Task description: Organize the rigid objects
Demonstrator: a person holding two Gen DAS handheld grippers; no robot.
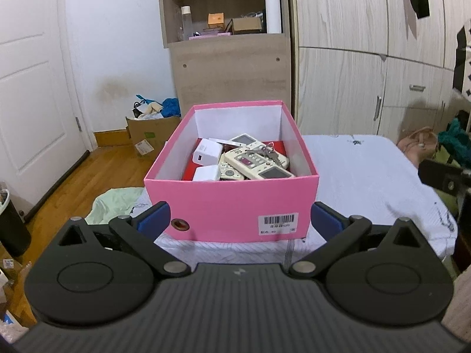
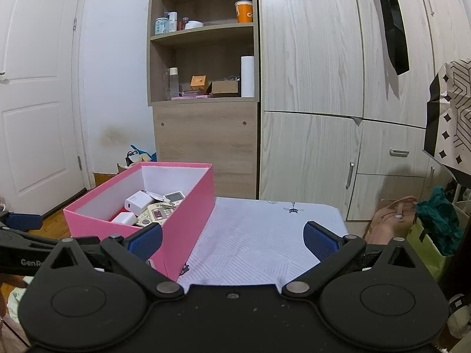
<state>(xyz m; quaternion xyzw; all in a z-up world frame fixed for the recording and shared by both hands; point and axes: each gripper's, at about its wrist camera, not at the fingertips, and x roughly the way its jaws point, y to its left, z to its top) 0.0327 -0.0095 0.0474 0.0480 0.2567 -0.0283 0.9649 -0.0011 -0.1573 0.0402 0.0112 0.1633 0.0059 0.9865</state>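
Two tools in view, both spread wide and holding nothing. Left tool (image 1: 240, 220): its blue pads stand either side of the near short wall of the pink box (image 1: 235, 203), outside the corners, not pressing on it. Right tool (image 2: 232, 238): released as well, over bare bedsheet (image 2: 259, 235), with the box off to its left.

Box sits on the bed near its left edge, open-topped, long axis running away from the left tool toward the wardrobe (image 1: 338, 44). Barcode label (image 1: 278, 222) faces the left tool.

Contents, near to far: two white chargers (image 1: 206, 154), several cream remote controls (image 1: 256, 161) lying crossed over one another, a bunch of keys (image 1: 269, 151) on top, red lining beneath. No loose rigid items visible on the sheet.

Judgement: left hand is the nearer, squarely facing the box; right hand would have to cross leftward. Sorting looks largely complete.
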